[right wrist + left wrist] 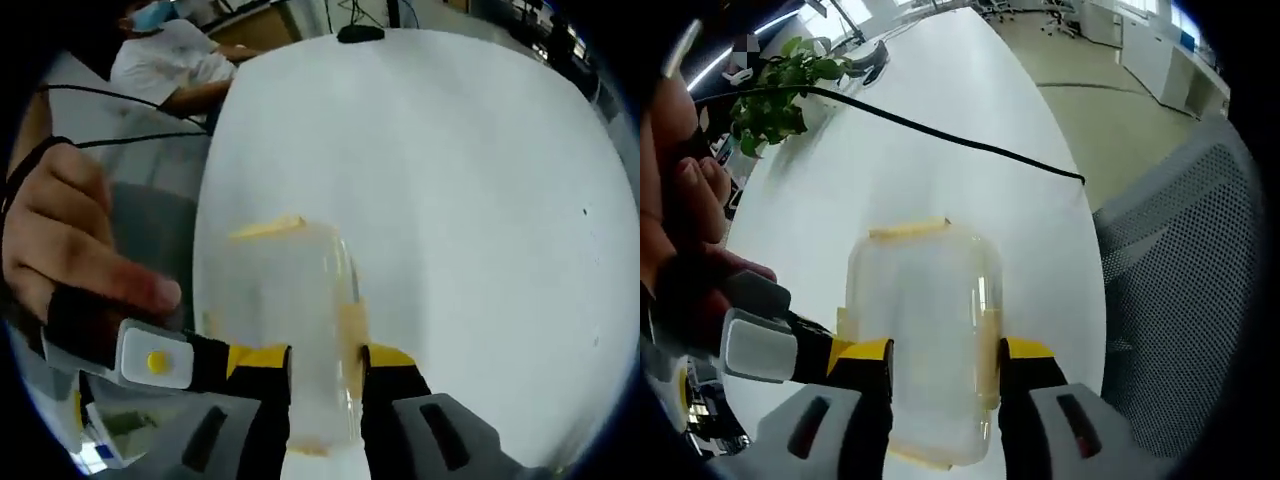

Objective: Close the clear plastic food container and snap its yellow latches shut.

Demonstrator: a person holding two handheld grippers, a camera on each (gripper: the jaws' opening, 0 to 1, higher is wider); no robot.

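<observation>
The clear plastic container (925, 330) lies on the white table (940, 130), its lid on top. One yellow latch (908, 229) shows on its far end and another (990, 345) on its right side. My left gripper (945, 360) has its yellow-tipped jaws closed in on the container's near right part, the right jaw against the side latch. In the right gripper view the container (280, 310) looks much the same, with a far yellow latch (267, 227). My right gripper (325, 365) is clamped narrowly on the container's right edge by a side latch (352, 330).
A black cable (960, 140) crosses the table beyond the container, and a potted plant (775, 95) stands at the far left. A grey mesh chair (1180, 290) is off the right edge. A hand (70, 240) is at the left, and a seated person (175, 60) is far back.
</observation>
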